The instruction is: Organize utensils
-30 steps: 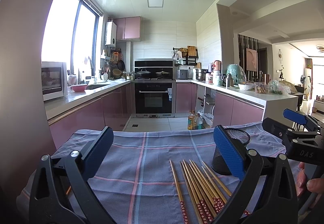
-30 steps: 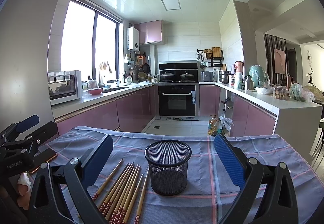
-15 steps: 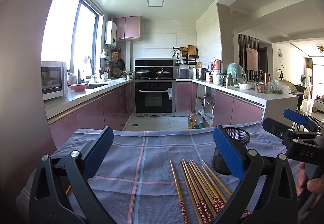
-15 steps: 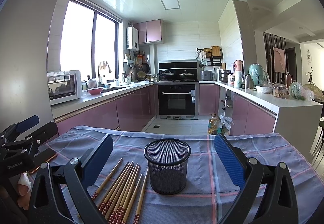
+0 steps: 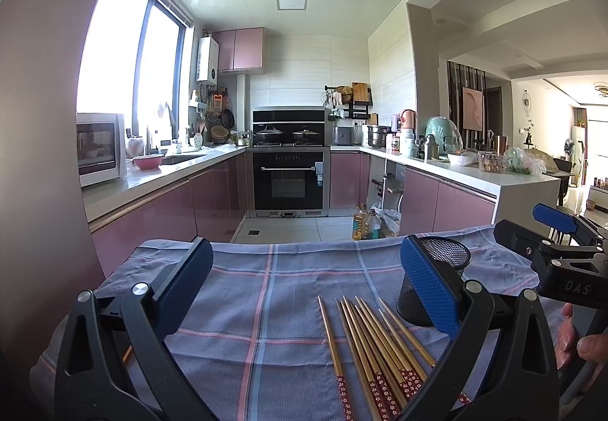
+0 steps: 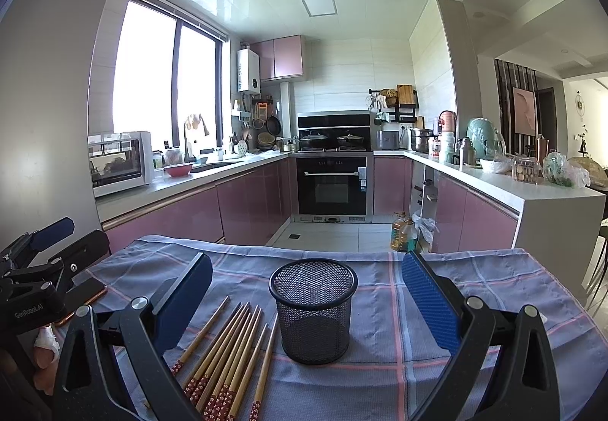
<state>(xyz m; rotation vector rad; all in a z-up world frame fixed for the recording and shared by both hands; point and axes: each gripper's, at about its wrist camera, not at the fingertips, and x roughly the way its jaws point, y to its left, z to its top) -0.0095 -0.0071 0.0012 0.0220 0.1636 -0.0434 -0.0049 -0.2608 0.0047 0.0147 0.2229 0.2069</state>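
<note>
Several wooden chopsticks point(image 5: 374, 348) with red patterned ends lie side by side on the checked cloth point(image 5: 266, 291), seen again in the right wrist view as the chopsticks point(image 6: 228, 352). A black mesh cup point(image 6: 313, 310) stands upright and empty just right of them; in the left wrist view the mesh cup point(image 5: 448, 261) is partly hidden behind a blue pad. My left gripper point(image 5: 304, 291) is open above the cloth, left of the chopsticks. My right gripper point(image 6: 306, 299) is open, its fingers wide on either side of the cup, holding nothing.
A phone point(image 6: 81, 295) lies on the cloth at the left. The table's far edge drops to the kitchen floor, where oil bottles point(image 6: 402, 232) stand. Pink cabinets, an oven point(image 6: 332, 187) and a counter point(image 6: 532, 189) lie beyond. A hand point(image 5: 581, 345) holds the right gripper's handle.
</note>
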